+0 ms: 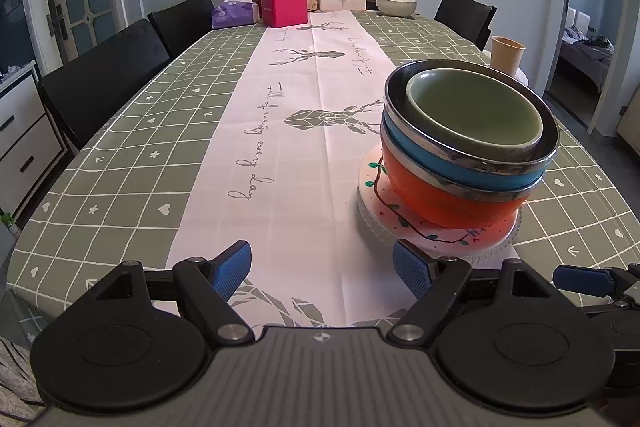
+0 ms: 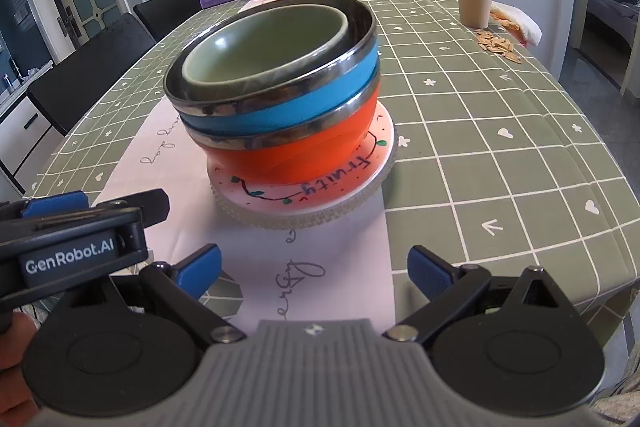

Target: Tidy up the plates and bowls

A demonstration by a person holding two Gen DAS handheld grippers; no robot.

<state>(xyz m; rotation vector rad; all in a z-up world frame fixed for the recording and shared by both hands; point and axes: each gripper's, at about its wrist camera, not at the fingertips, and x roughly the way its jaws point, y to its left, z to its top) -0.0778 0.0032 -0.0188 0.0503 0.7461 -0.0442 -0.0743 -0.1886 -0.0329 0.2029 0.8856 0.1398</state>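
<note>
My left gripper [image 1: 322,273] hovers low over the near edge of the desk [image 1: 132,131] with its blue-padded fingers [image 1: 232,269] spread wide and nothing between them; its side, seen from the right wrist, reads "GenRobot.AI". Just right of it stands the stack I care about: a round pink plate with a beaded rim [image 2: 308,203], lettered "fruity" along a drawn vine, carrying an orange steel-rimmed bowl [image 2: 296,159], a blue steel-rimmed bowl [image 2: 288,107] nested in it, and a small green ceramic bowl [image 2: 264,47] inside that. I judge the stack top-heavy and slightly tilted, the steel rims slick, the green bowl and plate breakable; I would take it by the plate's rim from both sides, or lift bowls singly by their rims. My right gripper [image 2: 314,269] faces the stack, fingers [image 2: 430,273] wide, empty. The runner's script reads roughly "every day".
</note>
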